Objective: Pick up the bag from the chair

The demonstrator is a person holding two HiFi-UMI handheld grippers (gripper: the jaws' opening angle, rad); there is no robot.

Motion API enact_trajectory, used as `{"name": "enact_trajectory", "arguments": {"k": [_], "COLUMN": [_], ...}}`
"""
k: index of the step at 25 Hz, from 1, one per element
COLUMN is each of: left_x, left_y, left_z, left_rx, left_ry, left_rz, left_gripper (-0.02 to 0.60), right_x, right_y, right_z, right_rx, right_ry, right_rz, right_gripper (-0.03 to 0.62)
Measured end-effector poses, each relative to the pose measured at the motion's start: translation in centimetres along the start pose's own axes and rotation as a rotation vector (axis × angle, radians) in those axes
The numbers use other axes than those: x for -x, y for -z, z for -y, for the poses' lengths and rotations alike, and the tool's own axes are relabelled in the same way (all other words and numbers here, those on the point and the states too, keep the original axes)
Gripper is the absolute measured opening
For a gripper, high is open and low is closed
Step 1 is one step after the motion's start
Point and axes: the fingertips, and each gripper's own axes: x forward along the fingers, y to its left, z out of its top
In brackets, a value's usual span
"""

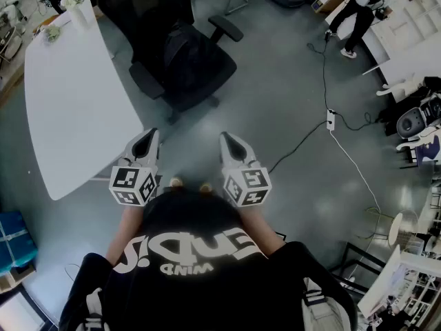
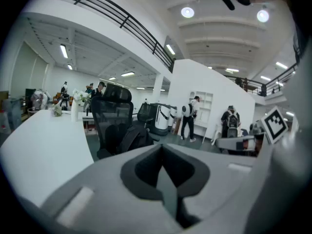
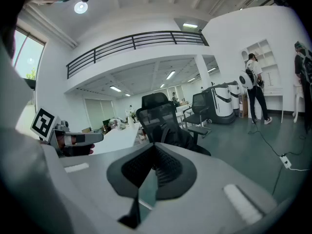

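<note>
A black bag (image 1: 187, 52) rests on the seat of a black office chair (image 1: 153, 14) at the top middle of the head view. My left gripper (image 1: 146, 138) and right gripper (image 1: 231, 142) hover side by side over the floor, well short of the chair, both pointing toward it. Each is shut with nothing between its fingers. In the left gripper view the bag (image 2: 130, 137) leans against the chair's mesh back (image 2: 112, 112), beyond the closed left gripper (image 2: 163, 151). The right gripper view shows the bag (image 3: 179, 136) on the chair (image 3: 157, 115) past the closed right gripper (image 3: 155, 151).
A white table (image 1: 69, 98) stands left of the chair, with small items at its far end. A cable and power strip (image 1: 331, 119) run across the grey floor on the right. A person (image 1: 360, 5) stands by white shelves at the far right. A blue box (image 1: 14, 234) sits at the lower left.
</note>
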Motion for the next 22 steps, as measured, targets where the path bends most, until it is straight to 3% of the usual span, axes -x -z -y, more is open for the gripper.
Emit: {"name": "enact_trajectory", "arguments": {"k": [11,22], "left_x": [-0.1,-0.9], "left_y": [0.3,2.4], "left_z": [1.8,5.9], "left_rx": [0.0,-0.009], "left_ry": [-0.03,-0.082], "left_rz": [-0.002,0.013], "left_gripper": [0.002,0.002], "right_x": [2.8,7.0], "right_y": [0.0,3.7], "right_z": [1.5,6.1], "right_rx": [-0.033,-0.042], "right_ry": [0.013,0.006], "right_rz": [0.007,-0.037], "right_gripper": [0.0,0.0]}}
